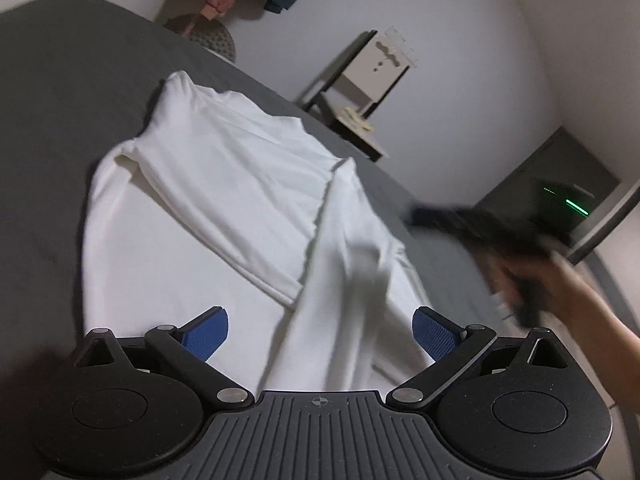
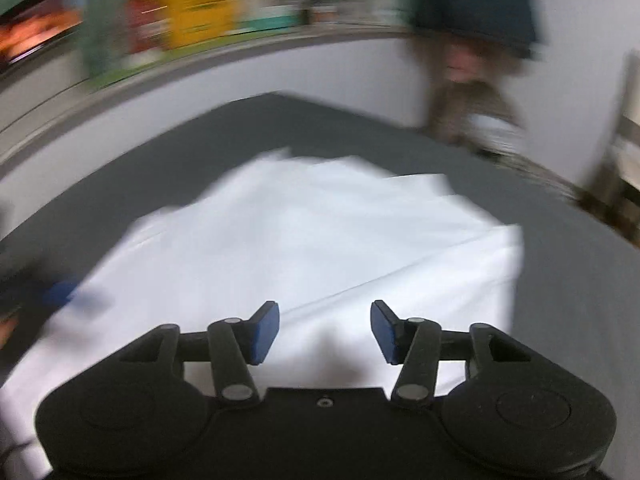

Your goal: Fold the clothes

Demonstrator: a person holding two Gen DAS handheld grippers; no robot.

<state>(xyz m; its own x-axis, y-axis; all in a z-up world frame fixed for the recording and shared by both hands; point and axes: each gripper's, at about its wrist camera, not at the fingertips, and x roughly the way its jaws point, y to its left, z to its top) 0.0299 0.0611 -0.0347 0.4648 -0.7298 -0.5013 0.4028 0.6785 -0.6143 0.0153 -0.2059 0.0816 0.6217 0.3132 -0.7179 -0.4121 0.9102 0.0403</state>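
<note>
A white garment (image 1: 224, 200) lies partly folded on a dark grey bed sheet (image 1: 60, 120), one side flap turned over its middle. My left gripper (image 1: 320, 334) hovers open above its near end, blue pads (image 1: 210, 334) wide apart with cloth showing between them but not pinched. In the right wrist view, which is motion-blurred, the same white garment (image 2: 304, 232) spreads on the grey sheet (image 2: 580, 300), and my right gripper (image 2: 325, 330) is open just over its near edge, holding nothing. The right gripper also shows as a dark blur (image 1: 480, 228) held by a hand (image 1: 560, 292).
A small side table (image 1: 360, 92) with papers stands against the white wall beyond the bed. A dark unit with a green light (image 1: 572, 204) sits at the right. A shelf of colourful books (image 2: 208, 16) runs along the far wall. Hanging dark clothing (image 2: 476, 4) is at top right.
</note>
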